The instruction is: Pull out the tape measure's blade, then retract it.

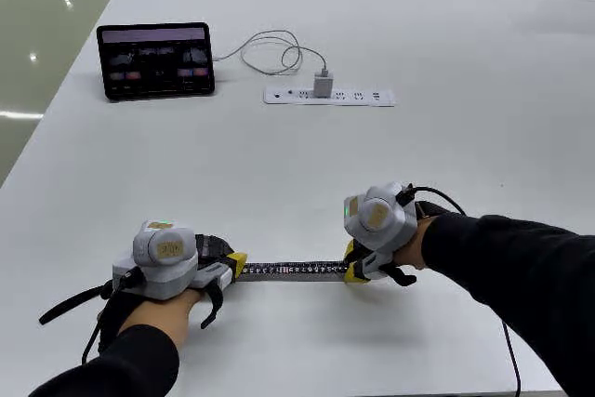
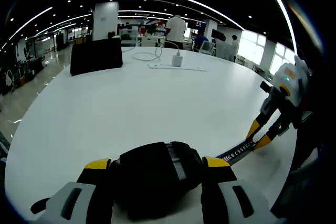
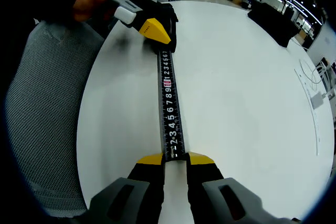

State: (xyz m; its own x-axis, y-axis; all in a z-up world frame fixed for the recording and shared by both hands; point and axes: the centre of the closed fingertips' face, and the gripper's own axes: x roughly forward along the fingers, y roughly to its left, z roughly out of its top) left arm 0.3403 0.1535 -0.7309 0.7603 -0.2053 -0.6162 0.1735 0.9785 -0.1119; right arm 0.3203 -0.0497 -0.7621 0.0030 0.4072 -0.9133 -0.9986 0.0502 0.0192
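Tape measure case (image 2: pixel 157 174): set at the near side of the white table (image 1: pixel 307 165), on the person's left, and clamped from both sides between the yellow-tipped jaws of the left gripper (image 1: pixel 232 263).
Blade (image 3: pixel 169 108): a short stretch is drawn out of the case, numbers upward, and lies low along the tabletop; whether it rests on the surface cannot be told.
Long axis: the blade is laid left to right across the person's front, roughly parallel to the near table edge, with the case at the left end and the tip at the right.
Blade tip: pinched by the right gripper (image 3: pixel 175 158), whose jaws are closed almost together with only the blade's end between them.
Bearing from the right gripper: the case is found straight ahead along its jaws, so both grippers and the blade share one line.
Nearer hand: the case is owned by the left hand and the tip by the right; neither is within reach of the other.
Step judged: the pull-out appears done or nearly so; the retraction is not yet made.
Coming move: the tip should be guided back along that same line, so that the blade is fed squarely into the case mouth.
Risk: a sudden release could let the blade whip back.
Background: a tablet (image 1: pixel 155 60), a power strip (image 1: pixel 330 96), a charger (image 1: pixel 323 84) and a cable (image 1: pixel 274 51) are placed far up the table, well apart from the work.
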